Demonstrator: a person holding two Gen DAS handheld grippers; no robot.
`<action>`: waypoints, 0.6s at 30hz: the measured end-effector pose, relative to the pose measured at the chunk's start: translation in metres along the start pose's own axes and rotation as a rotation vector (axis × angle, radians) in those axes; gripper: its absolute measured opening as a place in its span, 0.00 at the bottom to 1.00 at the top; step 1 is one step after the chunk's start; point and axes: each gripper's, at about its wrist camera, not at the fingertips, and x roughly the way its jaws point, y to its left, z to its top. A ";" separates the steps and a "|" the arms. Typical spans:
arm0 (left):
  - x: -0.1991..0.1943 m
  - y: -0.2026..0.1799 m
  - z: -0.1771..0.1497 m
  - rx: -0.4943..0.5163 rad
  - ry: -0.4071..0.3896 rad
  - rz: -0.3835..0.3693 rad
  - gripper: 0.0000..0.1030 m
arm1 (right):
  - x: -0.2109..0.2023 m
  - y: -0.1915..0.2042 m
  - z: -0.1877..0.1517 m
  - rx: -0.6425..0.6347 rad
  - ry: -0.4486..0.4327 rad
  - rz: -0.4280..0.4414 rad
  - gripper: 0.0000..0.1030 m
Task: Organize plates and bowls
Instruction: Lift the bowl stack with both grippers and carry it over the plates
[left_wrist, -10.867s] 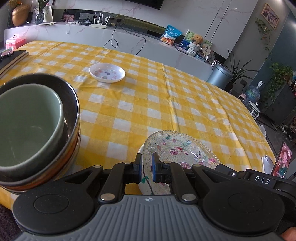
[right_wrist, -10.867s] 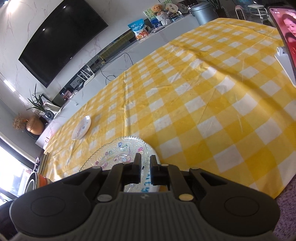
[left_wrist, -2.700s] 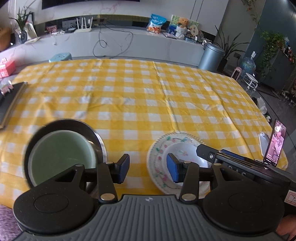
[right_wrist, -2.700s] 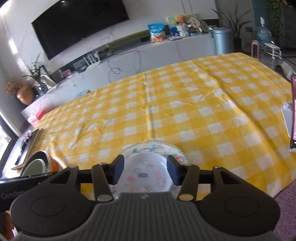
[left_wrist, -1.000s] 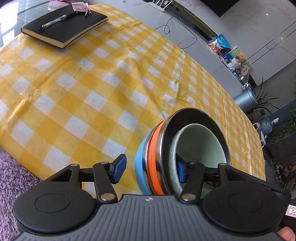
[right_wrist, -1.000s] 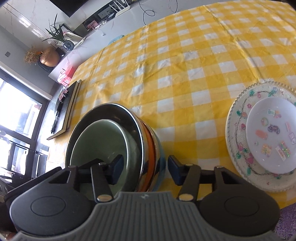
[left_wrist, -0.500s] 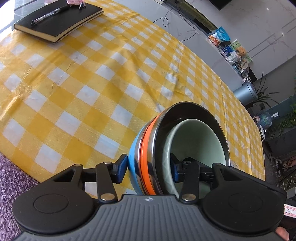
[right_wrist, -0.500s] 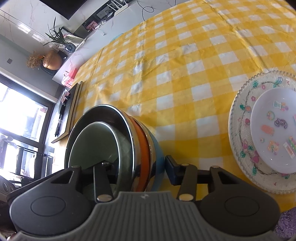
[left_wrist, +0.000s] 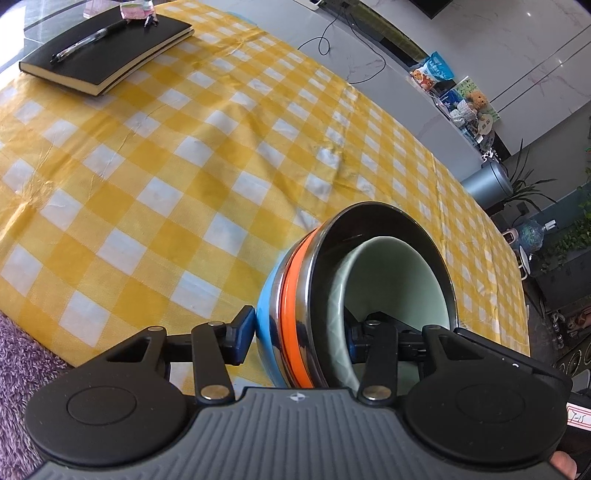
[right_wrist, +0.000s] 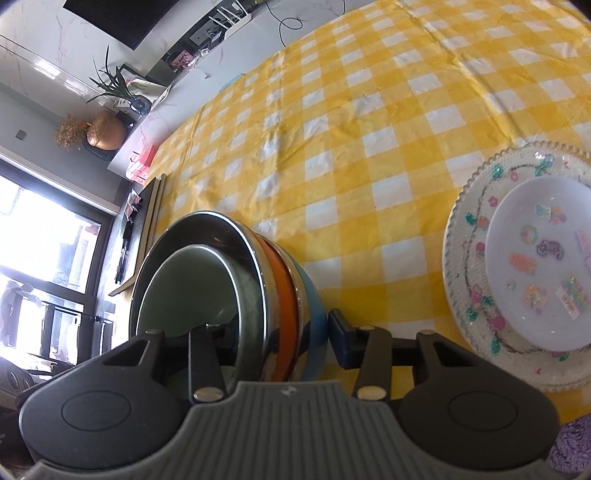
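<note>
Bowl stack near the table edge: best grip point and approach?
Take the bowl stack by its rim wall, one pad inside the green bowl, one outside on the blue bowl. Come from opposite sides, as left claw and right claw do: the nested rims give one firm lip.

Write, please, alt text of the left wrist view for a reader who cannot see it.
The left gripper clamps the rim of a stack of nested bowls on a yellow checked tablecloth: a green bowl inside steel, orange and blue ones. A black notebook with a pen on it lies at the far corner.
</note>
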 end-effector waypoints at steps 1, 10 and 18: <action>-0.001 -0.003 0.000 0.005 -0.001 -0.001 0.50 | -0.004 -0.001 0.001 0.002 -0.006 0.003 0.42; -0.006 -0.060 -0.006 0.084 -0.009 -0.028 0.50 | -0.051 -0.027 0.014 0.036 -0.051 0.031 0.42; 0.007 -0.109 -0.017 0.120 0.026 -0.078 0.50 | -0.101 -0.064 0.025 0.074 -0.122 0.020 0.42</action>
